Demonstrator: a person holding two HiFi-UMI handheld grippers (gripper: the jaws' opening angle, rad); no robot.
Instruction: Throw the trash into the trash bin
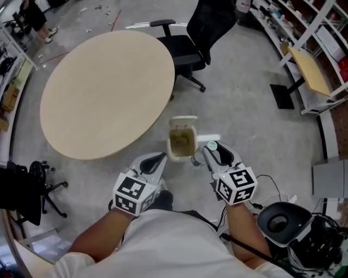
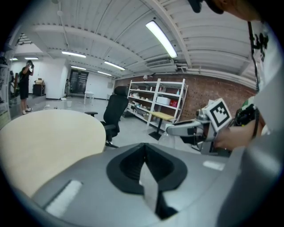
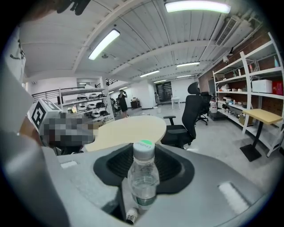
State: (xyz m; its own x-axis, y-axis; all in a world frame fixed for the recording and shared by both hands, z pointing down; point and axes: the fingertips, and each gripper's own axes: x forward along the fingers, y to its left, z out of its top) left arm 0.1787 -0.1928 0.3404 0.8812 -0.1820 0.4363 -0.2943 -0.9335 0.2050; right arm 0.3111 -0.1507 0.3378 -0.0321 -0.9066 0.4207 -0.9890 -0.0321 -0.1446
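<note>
Ceiling tubes [image 2: 162, 39] light the room brightly and evenly. One tube [image 3: 197, 6] at the top of the right gripper view burns out to white glare. In the head view the table [image 1: 109, 92] casts only a faint, soft shadow on the floor [image 1: 239, 108] along its lower edge. Both gripper views bow straight lines toward the edges and fall to black in the corners. The bottle [image 3: 143, 177] reads sharp, while the near foreground of the left gripper view goes soft.

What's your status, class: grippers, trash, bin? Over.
Right gripper shut on clear bottle. Left gripper shut, empty. Trash bin lid up, just ahead. Nothing between.
</note>
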